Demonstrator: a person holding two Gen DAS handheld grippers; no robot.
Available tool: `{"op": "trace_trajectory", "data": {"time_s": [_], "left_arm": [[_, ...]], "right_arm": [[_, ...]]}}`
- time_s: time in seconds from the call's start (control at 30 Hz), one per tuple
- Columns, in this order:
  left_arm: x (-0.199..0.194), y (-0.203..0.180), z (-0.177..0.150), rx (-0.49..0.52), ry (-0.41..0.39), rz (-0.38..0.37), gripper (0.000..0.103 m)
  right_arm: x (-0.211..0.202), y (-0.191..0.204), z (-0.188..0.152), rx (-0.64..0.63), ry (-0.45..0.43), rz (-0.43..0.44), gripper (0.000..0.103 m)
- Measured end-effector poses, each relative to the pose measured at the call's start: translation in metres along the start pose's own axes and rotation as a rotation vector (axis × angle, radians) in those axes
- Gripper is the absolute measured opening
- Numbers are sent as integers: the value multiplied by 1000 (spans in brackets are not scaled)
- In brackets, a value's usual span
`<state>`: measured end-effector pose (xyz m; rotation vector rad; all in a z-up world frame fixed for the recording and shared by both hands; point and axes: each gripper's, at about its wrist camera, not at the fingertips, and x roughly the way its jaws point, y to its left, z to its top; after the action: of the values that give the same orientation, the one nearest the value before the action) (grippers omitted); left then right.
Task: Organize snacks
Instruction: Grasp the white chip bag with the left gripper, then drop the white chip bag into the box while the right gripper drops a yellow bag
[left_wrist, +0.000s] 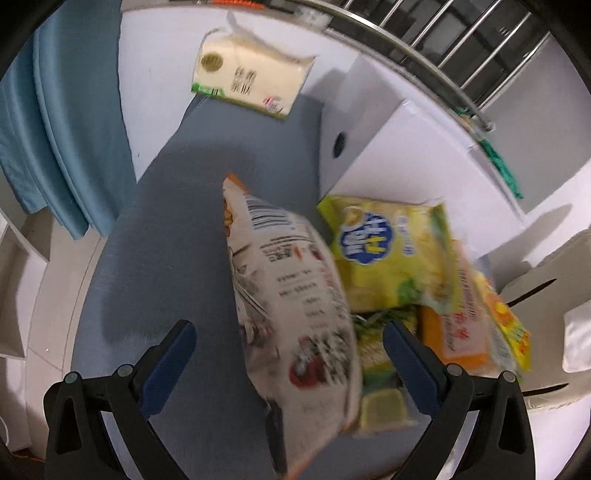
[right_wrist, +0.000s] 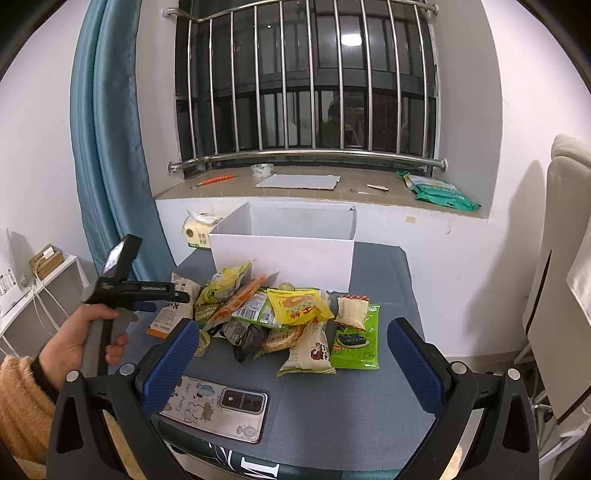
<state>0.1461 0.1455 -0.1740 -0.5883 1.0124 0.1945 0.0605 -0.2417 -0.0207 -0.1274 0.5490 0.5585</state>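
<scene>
Blue pads wide apart on the right claw, nothing between them, hovering low over the grey counter. Right under its left finger lies a phone, face down, camera bump showing. Just beyond, the snack pile sits mid-counter: a yellow packet on top, a green seaweed packet flat at the right edge with a small cream pouch resting on it, a dark crumpled wrapper in the middle.

Over on the left, a hand in a fuzzy tan sleeve grips the left claw, and from its own camera the blue fingers stand spread. A white snack bag with a barcode hangs between them, blurred, tilted on end; it doesn't appear pinched by either pad, though whether it touches one I cannot tell. Beside it, a yellow-green packet lies on the heap, with orange wrappers to the right.

Behind the pile stands the open white box, upright and close to the snacks. To its left, at the counter's far end, a cream tissue pack. Further back, the window sill holds a grey sheet, a tape roll and a green bag, with steel bars above and a blue curtain hanging left.
</scene>
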Motion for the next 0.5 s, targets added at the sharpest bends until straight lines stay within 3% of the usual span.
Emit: {"op": "trace_trajectory", "data": {"time_s": [0.07, 0.1, 0.13, 0.17, 0.2, 0.27, 0.4, 0.5], "left_arm": [[3, -1, 2, 13, -10, -2, 102], [5, -3, 2, 35, -6, -2, 97], [7, -5, 3, 43, -3, -7, 87], [5, -6, 3, 56, -14, 3, 55], [4, -6, 2, 64, -21, -10, 49], [-2, -11, 1, 73, -26, -16, 44], [-35, -26, -11, 181, -153, 44, 43], [-74, -40, -23, 244, -253, 0, 43]], "right_arm": [[3, -1, -1, 5, 8, 3, 103], [5, -3, -2, 11, 16, 6, 103], [6, -3, -3, 16, 22, 10, 103], [8, -5, -4, 22, 26, 14, 103], [10, -6, -4, 31, 30, 19, 103], [15, -9, -5, 48, 35, 40, 103], [33, -21, -8, 92, 65, 50, 103], [50, -32, -8, 131, 89, 69, 103]]}}
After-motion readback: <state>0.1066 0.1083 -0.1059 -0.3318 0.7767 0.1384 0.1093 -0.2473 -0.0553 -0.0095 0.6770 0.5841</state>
